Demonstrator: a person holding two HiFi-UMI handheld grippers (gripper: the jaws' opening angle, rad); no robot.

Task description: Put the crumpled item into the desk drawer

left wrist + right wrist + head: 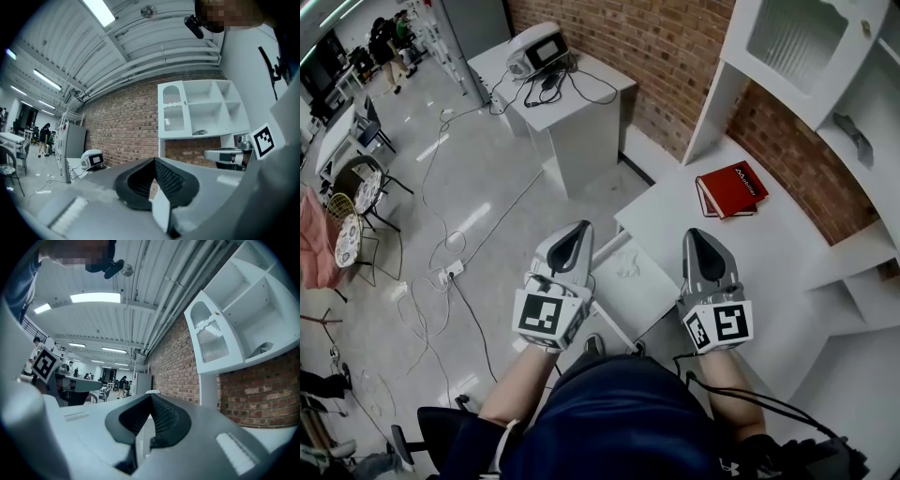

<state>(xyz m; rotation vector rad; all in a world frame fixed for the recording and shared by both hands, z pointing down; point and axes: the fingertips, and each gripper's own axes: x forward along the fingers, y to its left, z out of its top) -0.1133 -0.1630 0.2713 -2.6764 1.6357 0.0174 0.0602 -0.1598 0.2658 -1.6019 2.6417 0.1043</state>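
In the head view an open white drawer (649,298) juts out from the white desk (778,258), between my two grippers. A pale crumpled item (628,267) lies inside it. My left gripper (574,232) hovers over the drawer's left edge, pointing level, jaws shut with nothing between them. My right gripper (697,236) hangs over the desk's front part to the right of the drawer, also shut and empty. In the left gripper view the jaws (154,161) meet at the tip, as they do in the right gripper view (151,394). Neither gripper touches the item.
A red book (731,189) lies on the desk near the brick wall. A white shelf unit (797,47) stands above the desk. A side table with a white device (536,49) stands further off; cables and a power strip (450,272) lie on the floor at the left.
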